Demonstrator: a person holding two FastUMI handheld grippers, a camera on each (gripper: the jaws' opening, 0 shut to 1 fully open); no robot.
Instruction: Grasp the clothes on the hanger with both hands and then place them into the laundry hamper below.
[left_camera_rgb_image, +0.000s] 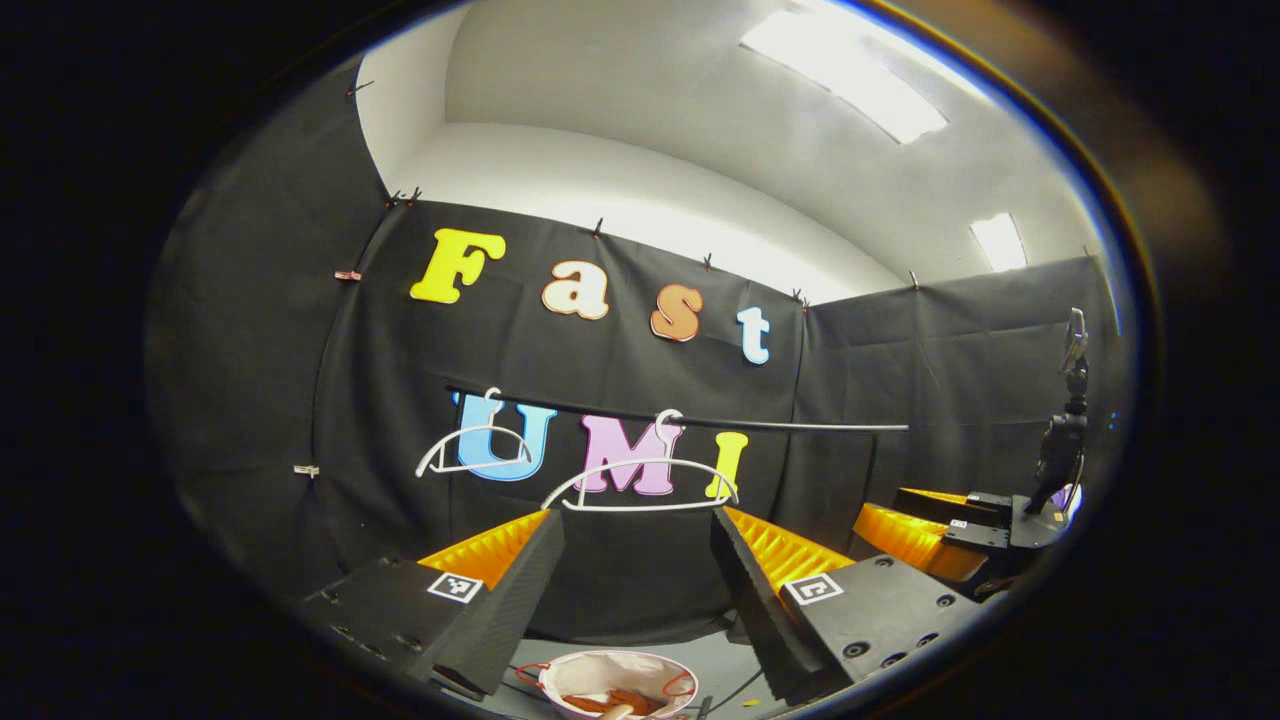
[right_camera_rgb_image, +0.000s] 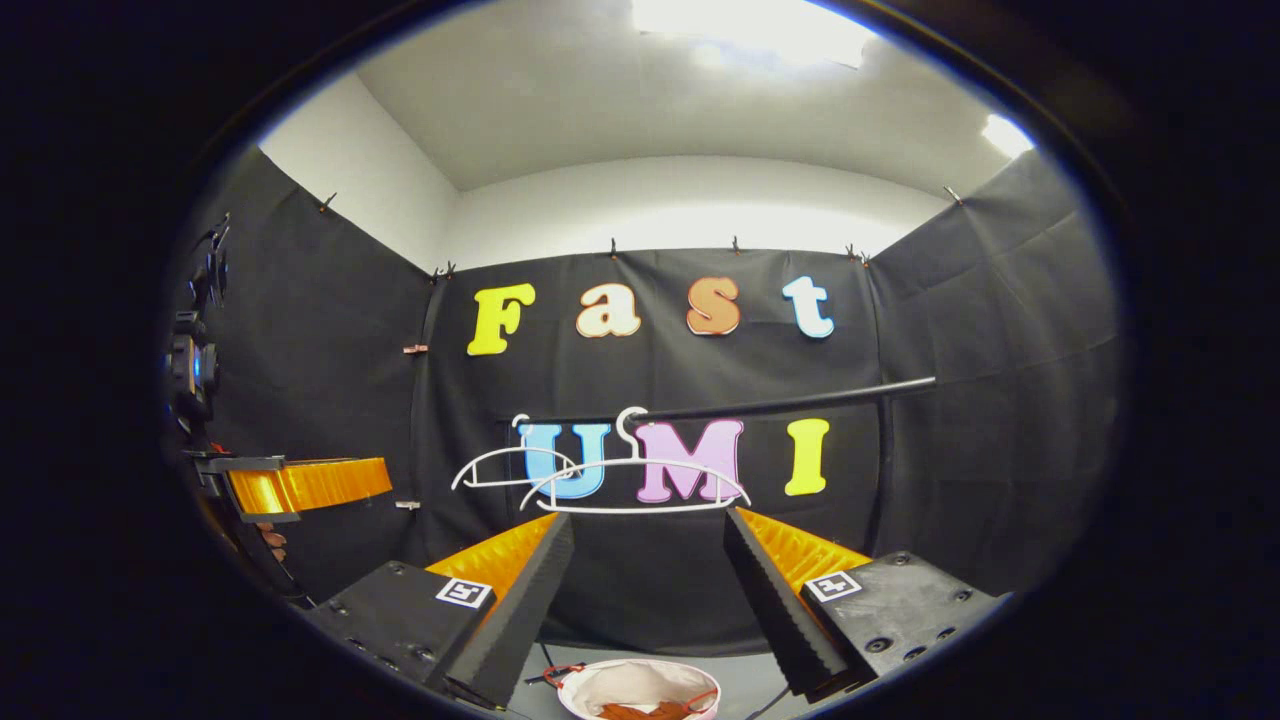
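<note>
Both hangers (right_camera_rgb_image: 640, 485) bare on rod. Clothes (right_camera_rgb_image: 650, 711) already in hamper (right_camera_rgb_image: 600, 680), 6 o'clock below both grippers. Left gripper (left_camera_rgb_image: 638, 545) and right gripper (right_camera_rgb_image: 648, 545) wide apart, empty. Looks pretty much done.

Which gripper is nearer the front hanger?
Right gripper, narrowly: the front hanger looks slightly bigger in its view. It and the left gripper both sit back from it, slightly below, jaws open.
</note>
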